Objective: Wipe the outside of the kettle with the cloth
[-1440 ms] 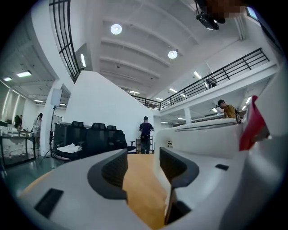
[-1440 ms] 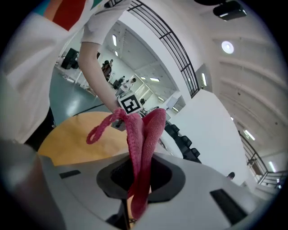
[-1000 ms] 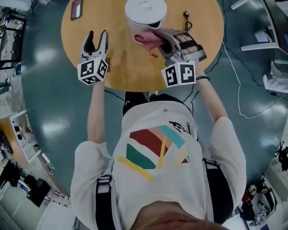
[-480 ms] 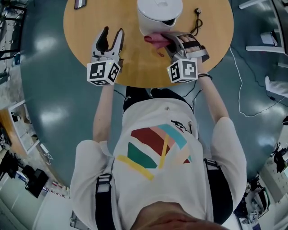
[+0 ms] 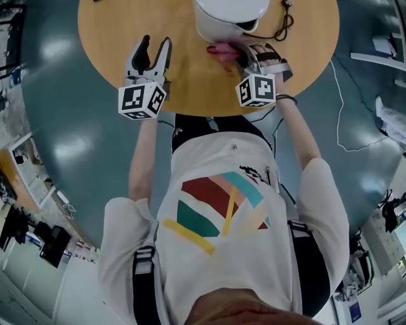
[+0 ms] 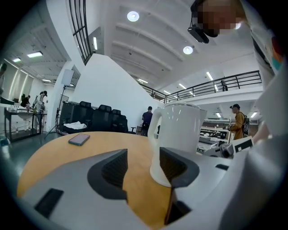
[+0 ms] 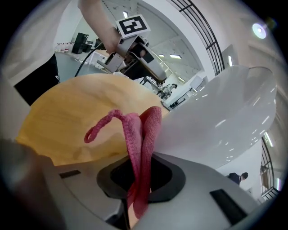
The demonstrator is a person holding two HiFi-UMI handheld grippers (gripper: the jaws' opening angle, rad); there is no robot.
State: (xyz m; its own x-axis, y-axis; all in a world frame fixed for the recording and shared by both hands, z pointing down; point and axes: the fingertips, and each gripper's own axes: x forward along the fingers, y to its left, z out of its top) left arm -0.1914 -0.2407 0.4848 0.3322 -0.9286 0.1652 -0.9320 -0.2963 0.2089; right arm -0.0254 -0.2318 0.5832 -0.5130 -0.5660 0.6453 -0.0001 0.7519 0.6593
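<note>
A white kettle (image 5: 227,16) stands at the far side of the round wooden table (image 5: 184,76); it also fills the right of the right gripper view as a white kettle wall (image 7: 216,121) and stands ahead in the left gripper view as the kettle (image 6: 176,141). My right gripper (image 5: 236,52) is shut on a pink cloth (image 5: 221,49), and the cloth (image 7: 139,148) lies against the kettle's lower side. My left gripper (image 5: 152,47) is open and holds nothing, left of the kettle, its jaws apart (image 6: 143,166).
A black cable (image 5: 285,22) lies on the table right of the kettle. A phone (image 6: 79,139) lies on the table's far left in the left gripper view. Several people and desks stand in the hall beyond.
The head view has shifted, so table and kettle sit higher in the picture. The right gripper with the cloth stays against the kettle's base; the left gripper keeps open beside it.
</note>
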